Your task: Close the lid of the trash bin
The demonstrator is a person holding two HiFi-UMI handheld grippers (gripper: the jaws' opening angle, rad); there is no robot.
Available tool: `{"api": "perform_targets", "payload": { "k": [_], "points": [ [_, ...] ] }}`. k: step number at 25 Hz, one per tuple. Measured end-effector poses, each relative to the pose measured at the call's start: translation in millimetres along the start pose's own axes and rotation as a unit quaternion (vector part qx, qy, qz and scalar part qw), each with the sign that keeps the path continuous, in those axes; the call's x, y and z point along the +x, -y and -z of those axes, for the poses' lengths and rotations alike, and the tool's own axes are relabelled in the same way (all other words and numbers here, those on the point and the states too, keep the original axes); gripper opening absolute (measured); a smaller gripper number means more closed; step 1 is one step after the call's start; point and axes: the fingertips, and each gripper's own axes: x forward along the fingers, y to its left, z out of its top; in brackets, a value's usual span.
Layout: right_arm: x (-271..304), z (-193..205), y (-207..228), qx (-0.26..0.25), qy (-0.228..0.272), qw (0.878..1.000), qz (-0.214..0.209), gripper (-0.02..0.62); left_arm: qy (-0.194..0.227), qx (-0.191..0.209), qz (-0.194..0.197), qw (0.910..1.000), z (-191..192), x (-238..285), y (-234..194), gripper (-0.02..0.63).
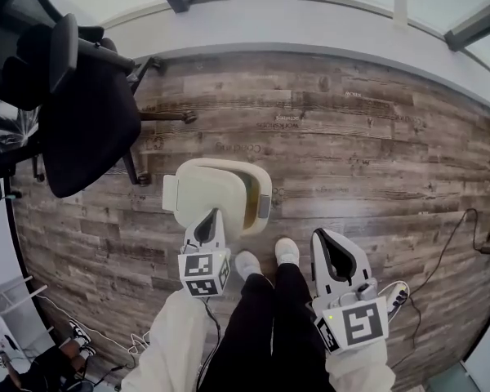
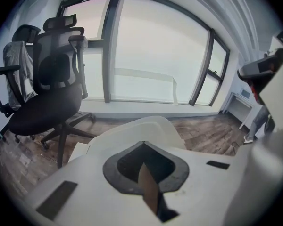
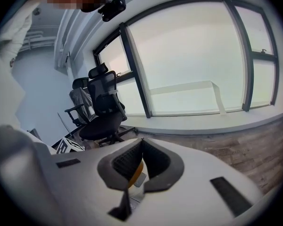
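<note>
While you stand on the wood floor (image 1: pixel 376 137), your left gripper (image 1: pixel 213 214) and right gripper (image 1: pixel 319 235) both have their jaws pressed together, holding nothing. The cream trash bin (image 1: pixel 212 188) sits just beyond the left gripper's tip, near the black office chair (image 1: pixel 82 121).

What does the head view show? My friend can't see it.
Looking straight down: a cream trash bin stands on a wooden floor, just ahead of a person's white shoes. The person holds a left claw near the bin's front edge and a right claw off to the side, both shut and empty. A black office chair stands at the upper left.
</note>
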Motion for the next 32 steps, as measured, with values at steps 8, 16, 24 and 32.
{"api": "perform_targets", "payload": {
  "k": [8, 16, 24, 32],
  "points": [
    [-6.8, 21.4, 36.0, 0.014, -0.017, 0.999, 0.025, 0.025, -0.032, 0.022, 0.009, 0.9992, 23.7, 33.6, 13.6, 0.008],
    [-6.1, 34.7, 47.4, 0.031, -0.025, 0.999, 0.036, 0.025, -0.064, 0.037, 0.019, 0.9971, 42.6, 56.5, 20.4, 0.008],
    [1.9, 36.4, 42.4, 0.032, -0.027, 0.999, 0.029, 0.025, -0.079, 0.033, 0.021, 0.9961, 52.9, 69.6, 22.1, 0.009],
    [10.8, 38.7, 35.3, 0.027, -0.034, 0.999, 0.02, 0.025, -0.067, 0.027, 0.014, 0.9973, 56.9, 74.0, 16.2, 0.009]
  ]
}}
